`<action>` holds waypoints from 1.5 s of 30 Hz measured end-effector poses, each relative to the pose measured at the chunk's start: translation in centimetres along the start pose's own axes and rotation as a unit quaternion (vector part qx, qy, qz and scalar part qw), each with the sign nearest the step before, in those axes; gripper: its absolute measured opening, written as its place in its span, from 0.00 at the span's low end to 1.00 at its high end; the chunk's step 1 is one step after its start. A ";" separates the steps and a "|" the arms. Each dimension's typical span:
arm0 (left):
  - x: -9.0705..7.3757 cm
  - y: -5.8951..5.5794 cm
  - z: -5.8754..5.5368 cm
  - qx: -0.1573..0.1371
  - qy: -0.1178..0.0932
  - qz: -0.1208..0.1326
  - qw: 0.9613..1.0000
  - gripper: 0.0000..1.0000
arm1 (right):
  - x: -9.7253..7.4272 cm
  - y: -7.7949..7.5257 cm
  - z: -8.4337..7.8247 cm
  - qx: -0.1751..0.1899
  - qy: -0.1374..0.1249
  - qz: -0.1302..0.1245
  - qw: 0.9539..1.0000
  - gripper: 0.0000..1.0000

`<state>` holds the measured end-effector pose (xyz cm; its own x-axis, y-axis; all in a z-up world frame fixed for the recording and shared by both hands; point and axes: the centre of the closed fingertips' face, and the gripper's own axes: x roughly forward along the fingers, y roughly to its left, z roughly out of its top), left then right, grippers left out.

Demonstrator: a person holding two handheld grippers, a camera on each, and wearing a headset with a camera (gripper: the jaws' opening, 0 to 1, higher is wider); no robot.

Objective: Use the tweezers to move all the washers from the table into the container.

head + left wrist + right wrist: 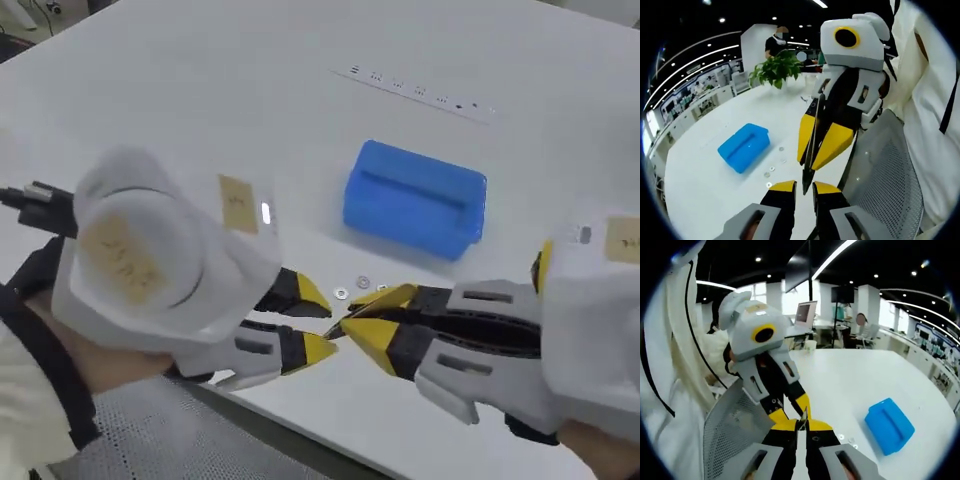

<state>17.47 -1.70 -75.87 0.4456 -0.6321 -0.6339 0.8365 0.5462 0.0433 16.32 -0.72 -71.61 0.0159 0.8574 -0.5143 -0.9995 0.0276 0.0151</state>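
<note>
My right gripper [801,427] is shut on thin metal tweezers [803,416], which stick out past its yellow jaws. My left gripper [805,189] faces it, open, and the tweezers' [812,145] tip reaches into the gap between the left jaws. In the head view the left gripper [318,320] and right gripper [366,320] meet tip to tip above the table's near edge. Small washers [341,294] lie just beyond them on the white table [200,90]. The blue container [415,200] sits a little farther back, also seen as a blue box [743,146] with washers [767,175] beside it.
A white power strip [415,92] lies at the far side of the table. A grey mesh chair back [170,430] is close below the table's near edge. A potted plant [777,67] stands at the table's far end.
</note>
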 end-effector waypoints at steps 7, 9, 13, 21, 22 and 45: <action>0.7 -1.0 1.1 0.036 -0.021 -0.049 0.998 0.03 | -0.5 0.3 0.4 -0.019 -0.001 0.001 1.000 0.01; 0.9 -1.0 1.1 0.043 -0.019 -0.047 0.998 0.02 | -0.5 0.3 0.3 -0.018 0.001 0.002 1.000 0.01; 0.7 -0.7 1.1 0.050 -0.014 -0.036 0.998 0.01 | -0.3 0.3 0.5 -0.018 -0.005 0.000 1.000 0.02; 0.7 -0.4 0.8 0.054 0.006 -0.029 0.998 0.01 | 0.3 0.1 0.4 -0.014 -0.005 0.000 1.000 0.02; 0.7 -0.4 0.8 0.053 0.005 -0.029 0.998 0.01 | 0.3 0.1 0.4 -0.014 -0.006 -0.001 1.000 0.02; -1.0 2.1 -3.9 -0.120 0.016 0.090 0.989 0.31 | 1.1 -3.8 -0.2 0.034 -0.013 -0.048 0.998 0.01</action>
<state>17.59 2.20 -78.16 0.5661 -0.4970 -0.6577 0.6433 0.7652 -0.0246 20.15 0.04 -72.38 0.1136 0.8620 -0.4940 -0.9892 0.1447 0.0251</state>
